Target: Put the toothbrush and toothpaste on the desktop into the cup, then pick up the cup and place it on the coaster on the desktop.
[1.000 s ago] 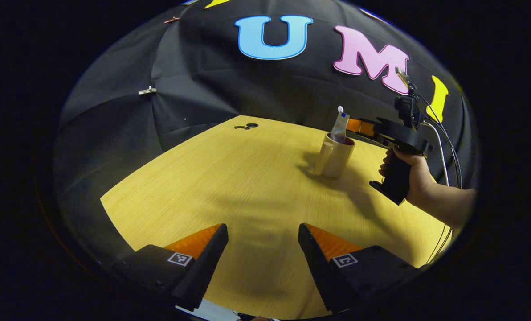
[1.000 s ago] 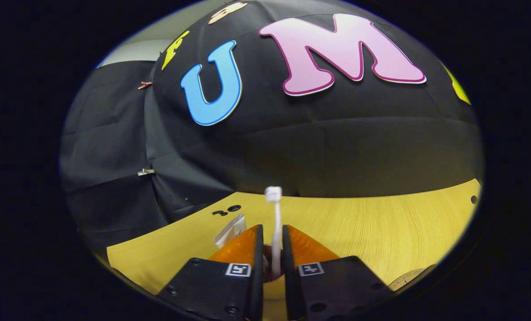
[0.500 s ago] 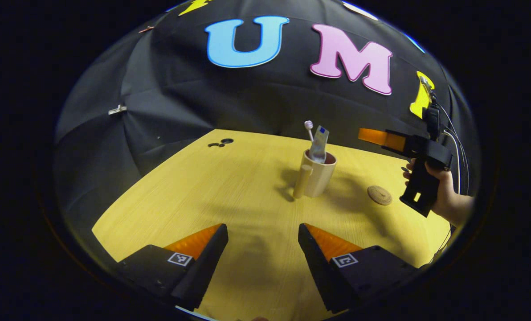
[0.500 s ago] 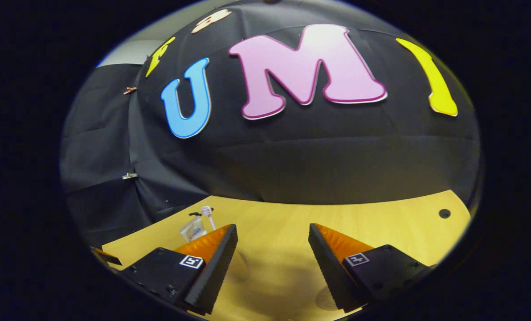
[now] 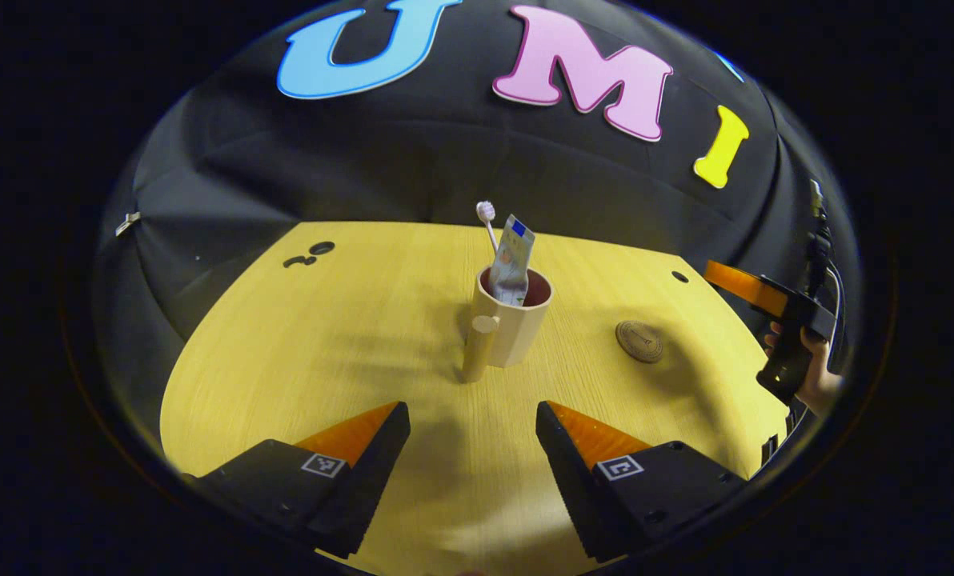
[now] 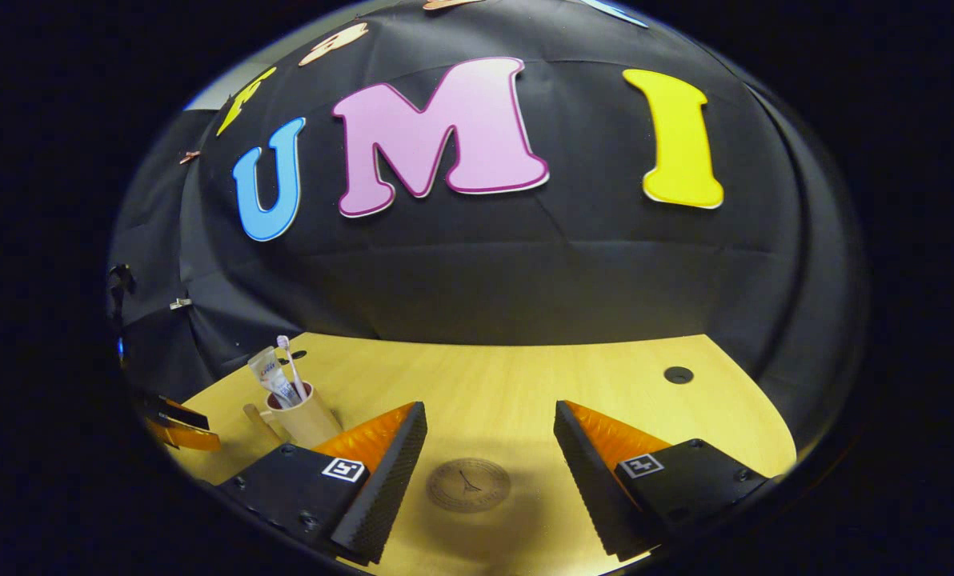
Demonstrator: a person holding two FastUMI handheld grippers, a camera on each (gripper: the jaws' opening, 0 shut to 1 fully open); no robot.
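Desktop (image 5: 349, 336): toothbrush (image 5: 487, 214), toothpaste (image 5: 513, 260) in cup (image 5: 517, 324); both hand-held grippers apart.

The left gripper (image 5: 472, 416) is held low and level, its two wedge-shaped fingers (image 5: 365, 448) spread wide apart with nothing between them, tips pointing forward. In the right gripper view, the right gripper (image 6: 491, 416) takes the same pose: both fingers (image 6: 385, 472) parted wide, gripping nothing, tips angled slightly downward. In the left gripper view, the right gripper (image 5: 737, 282) also appears far off at the right edge, seen side-on, its fingers reaching leftward. A person's hand (image 5: 815, 384) wraps around its black pistol-style handle from below, thumb and knuckles partly showing.
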